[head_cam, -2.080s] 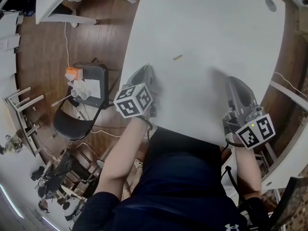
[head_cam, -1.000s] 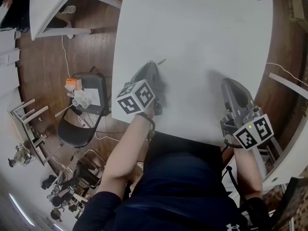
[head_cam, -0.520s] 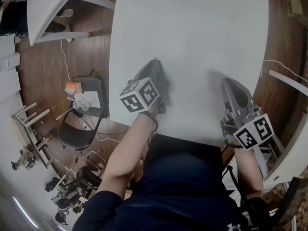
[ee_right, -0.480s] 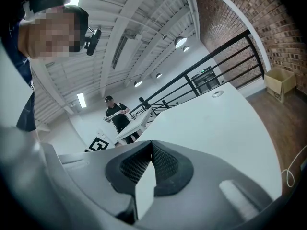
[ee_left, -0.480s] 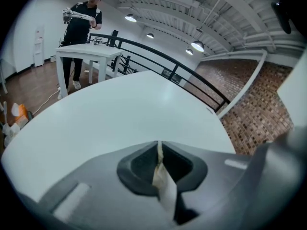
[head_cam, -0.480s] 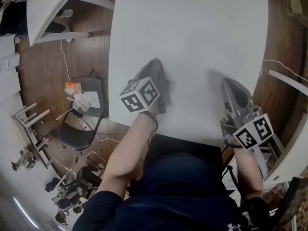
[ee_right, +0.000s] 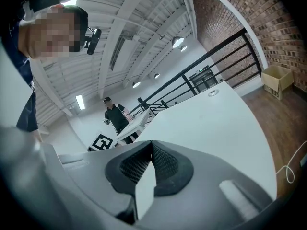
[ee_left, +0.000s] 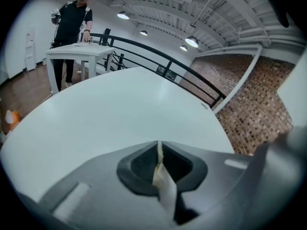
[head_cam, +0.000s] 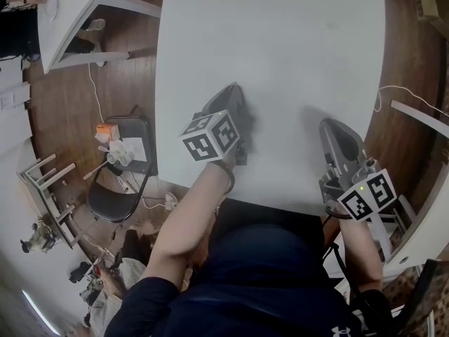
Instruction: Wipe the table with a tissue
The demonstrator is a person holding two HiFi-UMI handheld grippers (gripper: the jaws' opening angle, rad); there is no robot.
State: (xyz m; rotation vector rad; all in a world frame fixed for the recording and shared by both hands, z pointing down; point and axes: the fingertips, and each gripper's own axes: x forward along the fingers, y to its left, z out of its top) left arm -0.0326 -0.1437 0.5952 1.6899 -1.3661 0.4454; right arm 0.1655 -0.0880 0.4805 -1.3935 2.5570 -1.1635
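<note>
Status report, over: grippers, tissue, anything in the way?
Left gripper shut on thin cream strip, possibly tissue. Right gripper shut, empty, over table. Nothing seen in the way.

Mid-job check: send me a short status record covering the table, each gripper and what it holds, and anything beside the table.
table: white table, seen from above
left gripper: over the table's near left part, jaws together
left holds: thin pale strip pinched between the jaws, possibly tissue
right gripper: over the table's near right edge, jaws together
right holds: nothing visible between the jaws
contact with table: cannot tell for either gripper
beside table: black chair on the wood floor to the left, small items on its seat
</note>
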